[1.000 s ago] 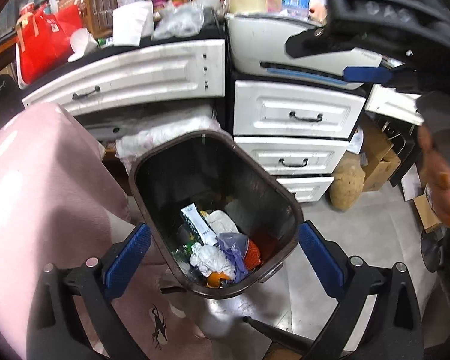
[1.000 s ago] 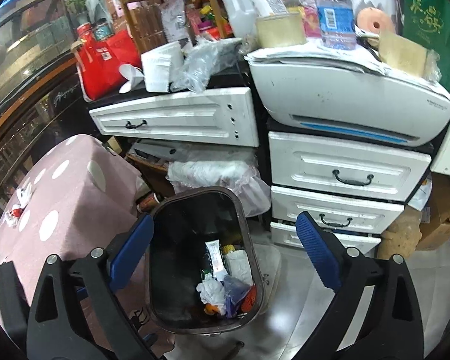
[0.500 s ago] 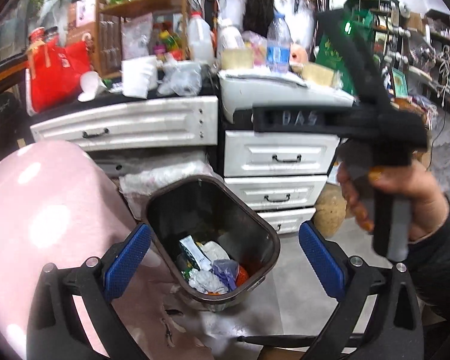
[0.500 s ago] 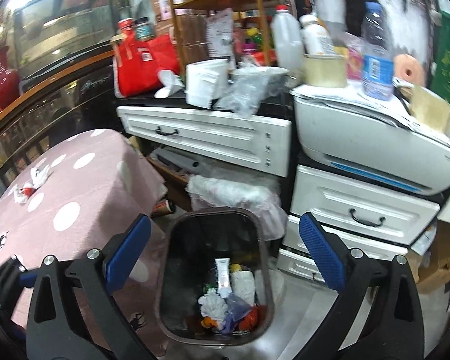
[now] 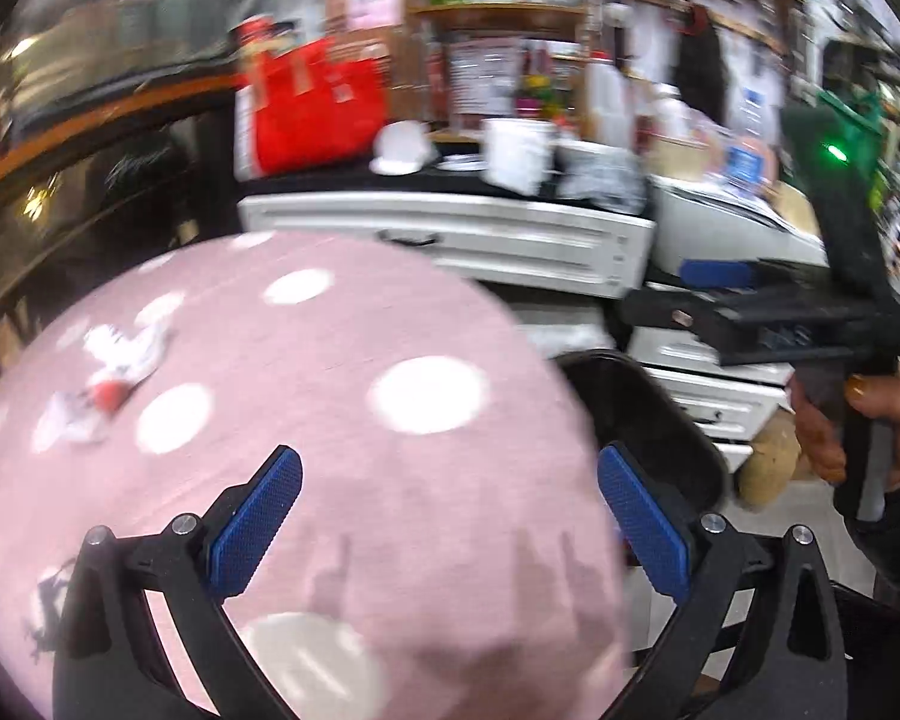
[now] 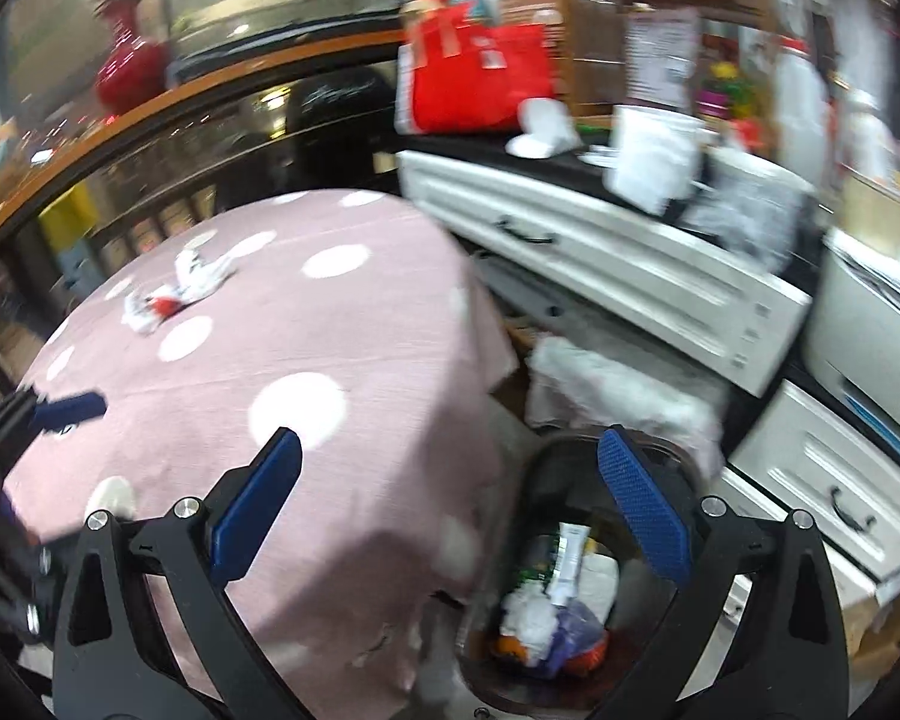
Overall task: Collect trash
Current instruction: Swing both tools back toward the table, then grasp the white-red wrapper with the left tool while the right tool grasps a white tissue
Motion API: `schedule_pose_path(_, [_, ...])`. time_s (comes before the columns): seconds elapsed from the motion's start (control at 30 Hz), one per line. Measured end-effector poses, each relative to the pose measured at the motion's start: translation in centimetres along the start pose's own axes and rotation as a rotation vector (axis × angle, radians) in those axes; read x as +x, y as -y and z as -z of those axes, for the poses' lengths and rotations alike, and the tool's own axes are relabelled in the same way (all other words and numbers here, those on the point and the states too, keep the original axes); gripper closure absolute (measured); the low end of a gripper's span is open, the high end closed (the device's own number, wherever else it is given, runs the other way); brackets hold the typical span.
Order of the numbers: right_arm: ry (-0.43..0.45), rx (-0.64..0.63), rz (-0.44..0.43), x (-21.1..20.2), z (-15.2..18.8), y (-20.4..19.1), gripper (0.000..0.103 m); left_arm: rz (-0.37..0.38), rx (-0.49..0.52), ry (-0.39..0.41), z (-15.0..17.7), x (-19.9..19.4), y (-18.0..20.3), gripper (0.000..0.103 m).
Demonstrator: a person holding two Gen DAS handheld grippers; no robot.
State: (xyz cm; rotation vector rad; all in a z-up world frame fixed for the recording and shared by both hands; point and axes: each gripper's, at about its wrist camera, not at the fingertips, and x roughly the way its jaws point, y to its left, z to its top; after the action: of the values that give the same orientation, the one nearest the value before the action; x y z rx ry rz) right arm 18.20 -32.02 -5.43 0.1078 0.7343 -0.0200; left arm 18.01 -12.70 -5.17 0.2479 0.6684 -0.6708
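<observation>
- Table (image 5: 342, 420): your largest surface, draped in a pink cloth with white dots. It fills the lower left of both wrist views, and its near corner hangs down just beside the bin.
- White drawer units (image 6: 600, 264): these stand behind the table and the bin, with dark handles on the drawer fronts. Their tops are crowded with a red bag (image 6: 480, 78), a white container and bottles, all blurred.
- Trash bin (image 6: 570, 570): dark and open-topped, it stands on the floor between the table corner and the drawers. In your right wrist view it holds a white tube, crumpled white paper, something purple and something orange. In your left wrist view only its dark rim (image 5: 660, 414) shows past the cloth.
- Right gripper (image 6: 450, 492): its blue-padded fingers stand wide apart with nothing between them. One finger sits over the cloth, the other over the bin's rim. Your left wrist view shows it from the side (image 5: 714, 273), with your hand (image 5: 858, 420) wrapped around its handle.
- Left gripper (image 5: 450, 504): its blue pads are likewise spread wide and empty, hovering above the tablecloth. One blue pad of it (image 6: 69, 408) shows at the left edge of your right wrist view.
- Crumpled trash (image 5: 114, 372): a white scrap with a red spot lies on the far left part of the table, well apart from both grippers. It also shows in your right wrist view (image 6: 174, 294); what it is cannot be told through the blur.
</observation>
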Motion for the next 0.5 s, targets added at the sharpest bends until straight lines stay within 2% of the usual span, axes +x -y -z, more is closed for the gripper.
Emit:
schedule_pose_path(0.23, [-0.048, -0.116, -0.086, 2.9, -1.4, -5.6, 0.006, -0.151, -0.086, 0.007, -0.5, -0.1, -9.7, 0.006])
schedule_pose_path(0.37, [-0.058, -0.156, -0.122, 3.9, -2.0, -7.9, 0.006, -0.252, -0.127, -0.015, -1.1, 0.9, -15.3, 0.006])
schedule_pose_path(0.5, [-0.065, -0.161, -0.161, 4.7, -2.6, -9.2, 0.006, -0.269, -0.180, -0.071, -1.1, 3.2, -20.4, 0.006])
